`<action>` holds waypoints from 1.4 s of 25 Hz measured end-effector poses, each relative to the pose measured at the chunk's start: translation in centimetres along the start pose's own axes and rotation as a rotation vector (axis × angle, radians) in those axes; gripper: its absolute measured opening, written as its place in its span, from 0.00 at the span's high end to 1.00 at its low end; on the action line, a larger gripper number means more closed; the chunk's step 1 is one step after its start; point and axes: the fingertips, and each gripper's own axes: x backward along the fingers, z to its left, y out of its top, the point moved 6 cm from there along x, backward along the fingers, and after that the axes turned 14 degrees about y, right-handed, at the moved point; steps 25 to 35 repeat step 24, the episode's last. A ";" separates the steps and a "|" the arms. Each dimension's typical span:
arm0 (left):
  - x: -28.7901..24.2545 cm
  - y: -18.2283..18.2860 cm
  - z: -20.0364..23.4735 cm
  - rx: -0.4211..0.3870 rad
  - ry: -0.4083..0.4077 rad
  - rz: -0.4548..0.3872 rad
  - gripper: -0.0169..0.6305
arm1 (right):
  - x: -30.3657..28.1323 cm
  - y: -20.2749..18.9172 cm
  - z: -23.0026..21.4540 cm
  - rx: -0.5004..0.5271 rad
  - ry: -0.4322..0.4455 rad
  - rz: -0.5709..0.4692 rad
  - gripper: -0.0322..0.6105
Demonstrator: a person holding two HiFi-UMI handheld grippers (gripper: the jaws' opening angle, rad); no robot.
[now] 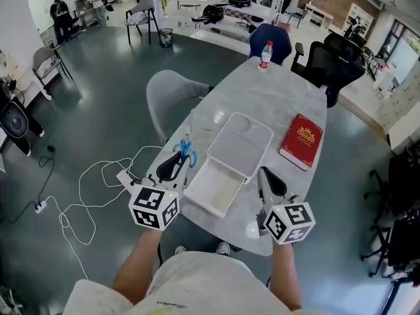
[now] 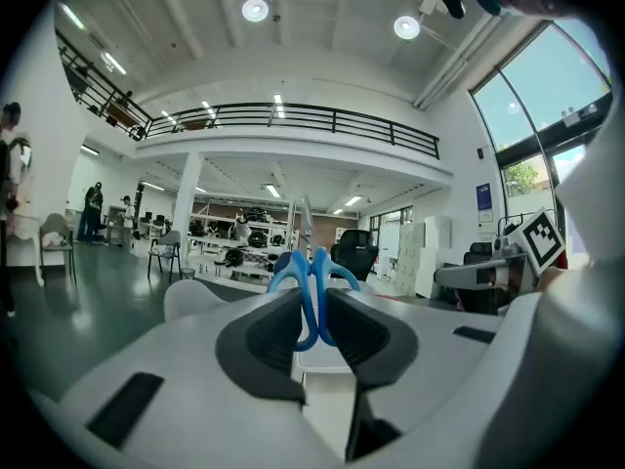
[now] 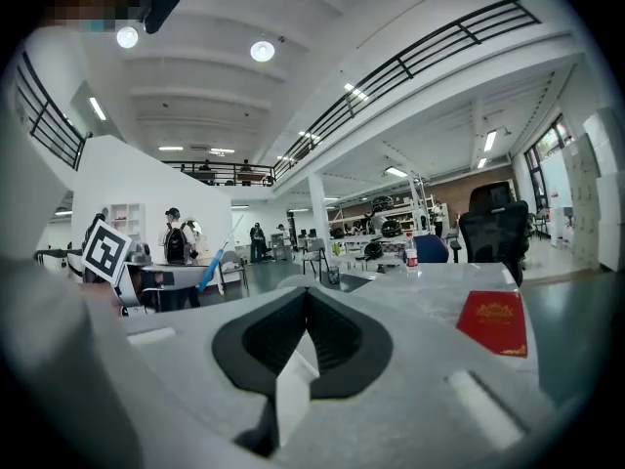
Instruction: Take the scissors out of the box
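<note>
Blue-handled scissors are off the table, and my left gripper is shut on them at the table's left edge. In the left gripper view the blue handle loops sit clamped between the pads, with the blades pointing up. The white box lies mid-table as a shallow tray with its lid overlapping the far end. My right gripper hovers by the tray's right corner, jaws shut with nothing between the tips. A white box edge shows below them.
A red book lies right of the lid on the grey marble table. A water bottle stands at the far end. A grey chair is at the table's left and a white cable loops on the floor.
</note>
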 end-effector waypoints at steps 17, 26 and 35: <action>0.1 -0.8 -0.3 -0.003 -0.013 0.024 0.85 | 0.3 -0.2 0.4 0.020 -0.018 0.010 0.94; 0.0 -0.8 -0.6 -0.008 -0.018 0.029 0.85 | 0.3 0.0 0.3 0.020 -0.015 0.009 0.94; 0.0 -0.8 -0.6 -0.008 -0.018 0.029 0.85 | 0.3 0.0 0.3 0.020 -0.015 0.009 0.94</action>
